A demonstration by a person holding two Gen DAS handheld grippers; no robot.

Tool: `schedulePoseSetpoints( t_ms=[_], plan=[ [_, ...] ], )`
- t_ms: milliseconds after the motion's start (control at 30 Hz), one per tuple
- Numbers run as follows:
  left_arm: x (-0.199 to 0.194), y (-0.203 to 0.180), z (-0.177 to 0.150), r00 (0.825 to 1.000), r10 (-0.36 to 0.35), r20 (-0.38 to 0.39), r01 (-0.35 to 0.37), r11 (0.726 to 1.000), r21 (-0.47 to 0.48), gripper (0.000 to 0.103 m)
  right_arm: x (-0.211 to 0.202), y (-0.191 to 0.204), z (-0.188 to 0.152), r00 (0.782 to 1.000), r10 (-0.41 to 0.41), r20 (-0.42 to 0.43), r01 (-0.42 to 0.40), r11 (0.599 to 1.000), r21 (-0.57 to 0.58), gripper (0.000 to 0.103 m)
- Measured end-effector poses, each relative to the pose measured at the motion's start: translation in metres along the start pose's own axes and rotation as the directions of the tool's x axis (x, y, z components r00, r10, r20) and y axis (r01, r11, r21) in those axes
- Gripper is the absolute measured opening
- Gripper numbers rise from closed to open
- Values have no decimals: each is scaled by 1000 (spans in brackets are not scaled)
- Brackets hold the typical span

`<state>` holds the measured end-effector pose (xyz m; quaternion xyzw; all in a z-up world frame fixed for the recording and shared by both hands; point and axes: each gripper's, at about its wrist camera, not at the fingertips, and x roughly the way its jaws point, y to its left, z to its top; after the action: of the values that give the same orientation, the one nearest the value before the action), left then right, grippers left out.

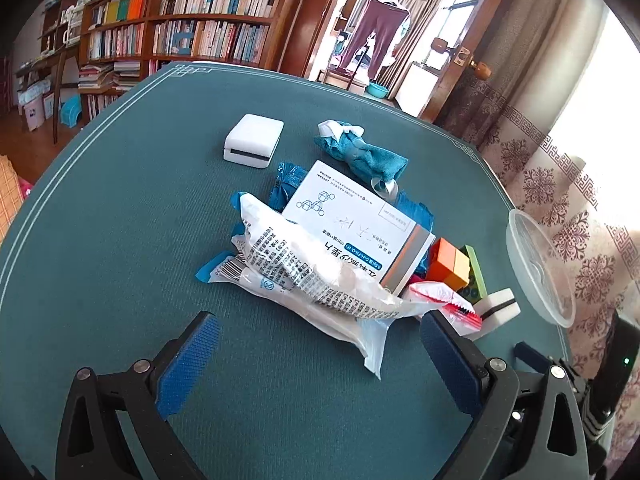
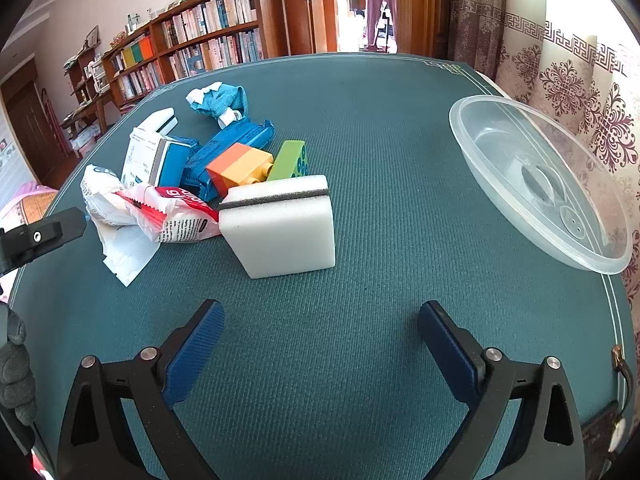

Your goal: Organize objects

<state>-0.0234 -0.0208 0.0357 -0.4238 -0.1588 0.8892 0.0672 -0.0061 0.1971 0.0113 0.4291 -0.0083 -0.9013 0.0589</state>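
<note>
Jaws wide apart on the left gripper point(image 1: 320, 354), nothing between them, hovering low over the teal table point(image 1: 120, 240). Right in front lies the heap: a crinkled white plastic packet point(image 1: 320, 280) with black print sprawls nearest, its tail reaching in between the blue pads. On top of it leans a white medicine box point(image 1: 352, 220), with blue wrappers point(image 1: 286, 184) poking out underneath. Beyond the box sits a rolled teal cloth point(image 1: 360, 152), and off to the left, apart from the heap, a white sponge block point(image 1: 254, 140). To the right of the box, an orange-and-yellow toy brick point(image 1: 450, 262) touches a green brick point(image 1: 476, 268), with a red-and-white sachet point(image 1: 444, 300) just below. A clear plastic bowl point(image 1: 536, 264) sits at the table's right edge.

Over to the right wrist view: the right gripper point(image 2: 320, 338) also has its jaws spread, empty, above bare table point(image 2: 380, 140). A second white sponge block point(image 2: 282, 228) with a dark stripe stands closest, just ahead and left. The red-and-white sachet point(image 2: 172, 212) touches its left side; the orange-and-yellow toy brick point(image 2: 238, 168) and green brick point(image 2: 290, 160) sit right behind it. The clear plastic bowl point(image 2: 536, 184) rests well apart on the right.
</note>
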Motion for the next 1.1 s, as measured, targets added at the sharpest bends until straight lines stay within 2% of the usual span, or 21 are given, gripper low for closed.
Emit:
schedulePoseSetpoints(
  t_ms=[133,333,433,567,767,833,933,1000,1100],
  plan=[
    [7,2,8,1000,-19,3,19,997,-73,102,-4,-2,4,999,32,11,-32,999,23,90],
    [17,8,12,999,-40,-14,37,986,-164,101,-15,8,15,997,46,59,-46,999,-2,89],
    [19,12,12,998,-52,-31,45,979,-197,95,-16,12,21,995,67,72,-67,998,-1,89],
    [19,20,10,998,-48,-48,36,976,-216,76,-11,14,27,995,72,73,-72,997,-3,83],
    [7,33,6,999,-31,-36,23,977,-211,76,4,14,29,996,67,57,-67,998,3,67],
    [4,35,6,999,-30,-33,22,977,-214,76,10,13,30,996,73,43,-73,997,7,53],
    [0,34,8,999,-43,-27,36,975,-220,77,5,14,28,995,78,55,-79,997,5,52],
    [0,32,10,998,-58,-31,49,972,-232,83,-1,17,26,995,79,65,-79,997,-8,52],
    [3,30,14,996,-85,-39,72,962,-264,84,-10,17,23,994,77,81,-77,997,-10,52]
  ],
)
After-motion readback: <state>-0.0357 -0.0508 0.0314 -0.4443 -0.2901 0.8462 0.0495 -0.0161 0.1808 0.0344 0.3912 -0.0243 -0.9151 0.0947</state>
